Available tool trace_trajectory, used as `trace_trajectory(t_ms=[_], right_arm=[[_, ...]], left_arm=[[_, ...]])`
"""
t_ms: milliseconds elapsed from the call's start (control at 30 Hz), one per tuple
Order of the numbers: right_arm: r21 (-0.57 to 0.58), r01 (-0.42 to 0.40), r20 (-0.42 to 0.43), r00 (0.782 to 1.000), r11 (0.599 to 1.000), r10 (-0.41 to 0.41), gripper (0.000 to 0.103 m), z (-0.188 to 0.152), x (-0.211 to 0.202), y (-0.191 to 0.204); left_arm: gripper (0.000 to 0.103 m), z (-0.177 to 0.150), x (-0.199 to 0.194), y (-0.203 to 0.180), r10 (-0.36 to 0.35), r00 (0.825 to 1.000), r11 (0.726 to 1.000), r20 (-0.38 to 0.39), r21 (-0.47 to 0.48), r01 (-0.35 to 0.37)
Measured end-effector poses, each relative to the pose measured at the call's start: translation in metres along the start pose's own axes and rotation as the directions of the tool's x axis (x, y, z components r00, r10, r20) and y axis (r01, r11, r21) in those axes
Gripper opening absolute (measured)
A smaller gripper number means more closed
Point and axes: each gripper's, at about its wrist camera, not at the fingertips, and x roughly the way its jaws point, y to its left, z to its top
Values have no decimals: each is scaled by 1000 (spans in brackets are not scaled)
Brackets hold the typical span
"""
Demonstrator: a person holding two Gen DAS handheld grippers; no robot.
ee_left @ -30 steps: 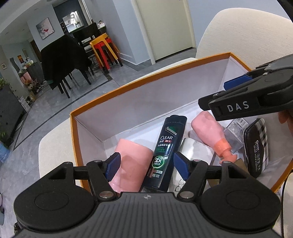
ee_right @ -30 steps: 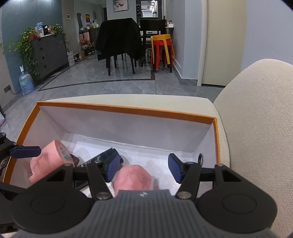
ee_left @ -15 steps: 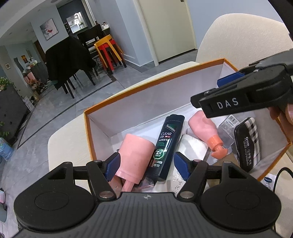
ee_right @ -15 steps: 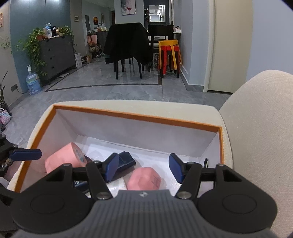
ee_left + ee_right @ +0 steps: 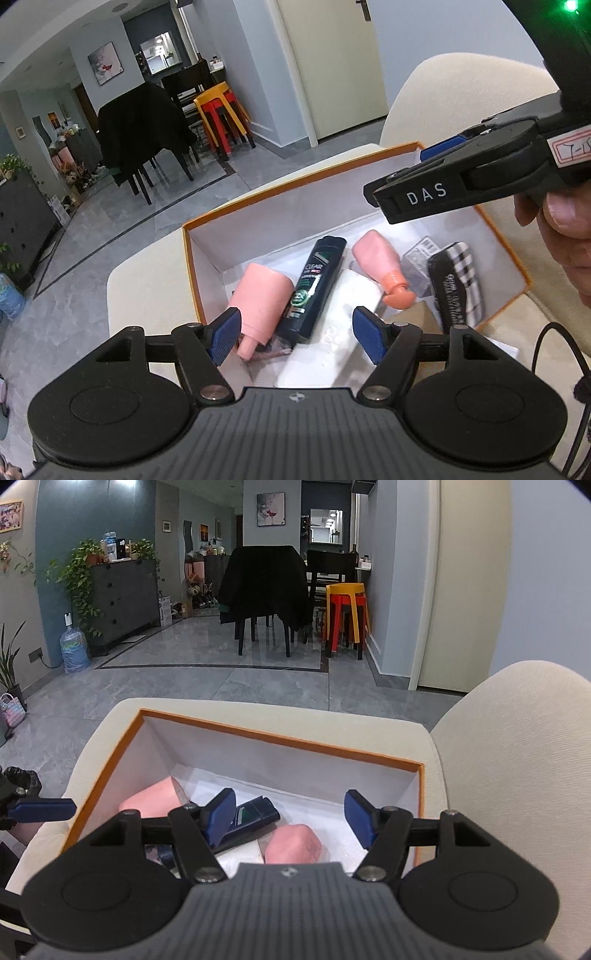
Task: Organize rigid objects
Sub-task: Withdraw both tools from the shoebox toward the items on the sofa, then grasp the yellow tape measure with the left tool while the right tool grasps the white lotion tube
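Left wrist view has the left gripper (image 5: 296, 338) nearest, its blue pads spread wide apart and holding nothing, hovering over the near end of an orange-rimmed box (image 5: 295, 182) with white inner walls that sits on a cream cushioned seat (image 5: 147, 288). Just past the pads, lying on the box floor, are a pink bottle (image 5: 260, 299) at the left with its neck pointing near, a dark Clear shampoo bottle (image 5: 316, 284) touching its right side, a white bottle (image 5: 332, 332) beside that, a second pink bottle with an orange cap (image 5: 384, 269) lying across toward the right, and a black-and-white checked pouch (image 5: 458, 284) at the right wall; a small clear packet (image 5: 419, 258) lies between the capped bottle and the pouch. Above the right half of the box hangs the right gripper (image 5: 399, 192) marked DAS, held by a hand (image 5: 561, 229) at the right edge. Right wrist view shows the right gripper (image 5: 290, 818) with its jaws likewise wide apart and empty above the box (image 5: 280, 736), the dark bottle (image 5: 251, 821) and pink bottles (image 5: 293, 843) below it. Farther off across the grey tiled floor stand a chair draped in a black coat (image 5: 264, 587), stacked yellow and red stools (image 5: 345, 609) and a dark cabinet with trailing plants (image 5: 122, 602).
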Motion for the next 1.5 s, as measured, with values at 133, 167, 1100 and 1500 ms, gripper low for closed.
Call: trace_trajectory(t_ms=[133,167,1100,1500], right_arm=[[-13,6,3,1000,1000,-6,69,-4,-17,-2],[-14,7,3,1000,1000,-7,69,-5,-20,-3],[74,7,-218,976,997,9,77,-132,-54,-48],[50,5,-291,957,999,10,77,-164,-46,-37]], left_arm=[[83,-9,-10,-4,-14,1000,999,5,-39,15],[83,-12,-12,-5,-18,1000,999,4,-50,18],[83,-124,-55,-61,-170,984,964,-59,-216,154],[86,-177,-64,-100,-216,970,968,-112,-152,198]])
